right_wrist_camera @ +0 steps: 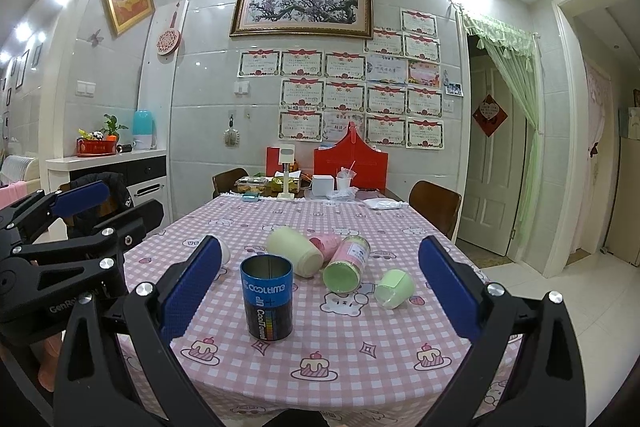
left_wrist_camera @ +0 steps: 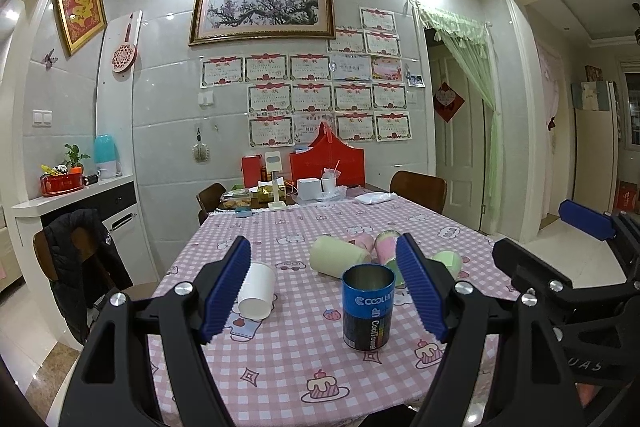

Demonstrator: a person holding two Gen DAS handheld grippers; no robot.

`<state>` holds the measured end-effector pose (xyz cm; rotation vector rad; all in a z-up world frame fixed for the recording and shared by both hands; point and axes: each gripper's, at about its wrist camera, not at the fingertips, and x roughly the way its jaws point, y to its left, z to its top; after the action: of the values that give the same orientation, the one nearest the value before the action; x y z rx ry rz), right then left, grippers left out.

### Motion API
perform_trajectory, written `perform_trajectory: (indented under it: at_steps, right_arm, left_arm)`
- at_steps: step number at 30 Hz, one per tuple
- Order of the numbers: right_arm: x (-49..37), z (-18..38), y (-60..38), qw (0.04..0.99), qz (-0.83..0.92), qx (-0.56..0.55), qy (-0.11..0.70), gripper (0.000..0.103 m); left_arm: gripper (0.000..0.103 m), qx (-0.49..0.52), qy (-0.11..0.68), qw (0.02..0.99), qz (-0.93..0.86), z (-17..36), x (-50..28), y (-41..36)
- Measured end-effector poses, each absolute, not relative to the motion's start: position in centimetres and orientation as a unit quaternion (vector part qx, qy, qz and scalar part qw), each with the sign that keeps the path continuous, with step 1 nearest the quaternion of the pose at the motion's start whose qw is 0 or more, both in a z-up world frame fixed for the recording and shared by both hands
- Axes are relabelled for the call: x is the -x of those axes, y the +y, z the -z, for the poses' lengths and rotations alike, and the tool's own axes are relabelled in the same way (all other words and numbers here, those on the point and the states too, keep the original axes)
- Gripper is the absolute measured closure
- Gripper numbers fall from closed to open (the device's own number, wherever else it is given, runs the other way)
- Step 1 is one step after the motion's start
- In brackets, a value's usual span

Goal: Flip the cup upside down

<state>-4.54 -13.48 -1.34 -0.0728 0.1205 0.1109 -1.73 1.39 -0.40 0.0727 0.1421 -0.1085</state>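
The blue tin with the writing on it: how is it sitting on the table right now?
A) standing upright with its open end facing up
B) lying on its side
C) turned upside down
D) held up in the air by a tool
A: the blue tin stands on the checked tablecloth with its open, shiny inside showing at the top, and neither tool touches it.

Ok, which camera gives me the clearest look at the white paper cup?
Left wrist: the white paper cup shows nearly whole beside the left finger, mouth down. Right wrist shows only a sliver behind a blue pad.
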Motion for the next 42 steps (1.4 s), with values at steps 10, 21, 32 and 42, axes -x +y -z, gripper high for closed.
perform_trajectory:
  at_steps: [10,21,32,42]
  right_arm:
    - [4.62,1.16,-13.43,0.996,-0.056,0.036,0.059,0.008]
    - [4.62,1.22,-13.42,0.996,-0.056,0.036,0.059,0.008]
    - [4.65,1.15,-13.34,0.996,-0.056,0.035,0.059,0.008]
    - [4.62,1.01,-13.17,0.996,-0.056,0.036,0.06,0.008]
  left_arm:
    - [0.029,-0.036,0.069,0.996,0.052,0.13,1.64,1.45]
    - [0.029,-0.037,0.065,0.996,0.048,-0.07,1.8,1.71]
    - [0.029,-0.038,0.064,0.996,0.044,-0.24,1.88,1.87]
    - [0.029,-0.038,0.064,0.996,0.043,-0.25,1.96,1.94]
